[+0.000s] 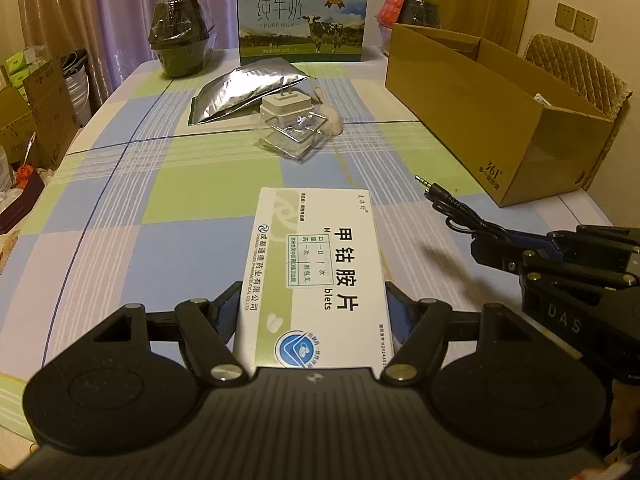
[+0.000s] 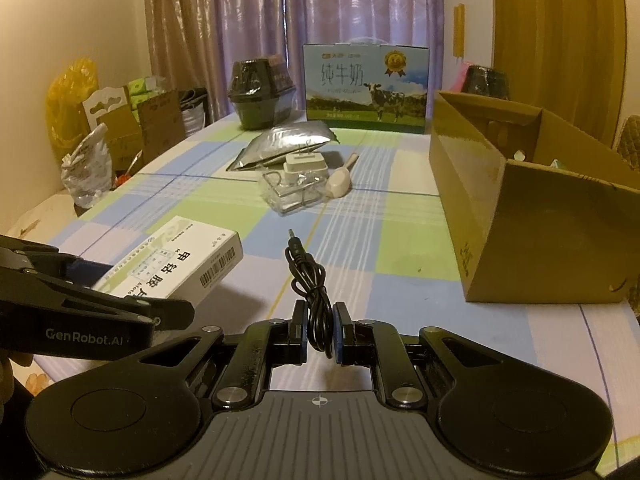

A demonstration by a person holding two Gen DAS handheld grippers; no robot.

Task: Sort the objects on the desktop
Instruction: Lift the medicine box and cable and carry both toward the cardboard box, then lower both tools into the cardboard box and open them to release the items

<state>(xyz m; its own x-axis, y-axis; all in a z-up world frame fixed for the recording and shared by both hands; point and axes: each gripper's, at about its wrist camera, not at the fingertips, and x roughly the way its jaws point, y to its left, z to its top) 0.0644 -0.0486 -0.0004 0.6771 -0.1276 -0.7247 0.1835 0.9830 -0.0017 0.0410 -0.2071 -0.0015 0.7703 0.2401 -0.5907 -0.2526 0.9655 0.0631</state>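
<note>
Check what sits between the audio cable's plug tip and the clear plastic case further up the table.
Nothing: right wrist view shows bare checked tablecloth between the audio cable plug and the clear plastic case.

The near end of the medicine box (image 1: 316, 280) lies under the left claw's (image 1: 316, 316) housing, so its last printed lines are covered. In the right wrist view the same box is partly hidden behind the left claw's arm. The black audio cable (image 2: 310, 280) runs down between the right claw's (image 2: 320, 334) pads, and its far plug is too small to read. The cardboard box (image 1: 500, 120) shows little of its inside; something pale by its far right wall cannot be identified. The clear plastic case (image 1: 294, 136) hides the base of the white adapter (image 1: 286, 106). The desk (image 1: 160, 184) is cut off by the left edge.
</note>
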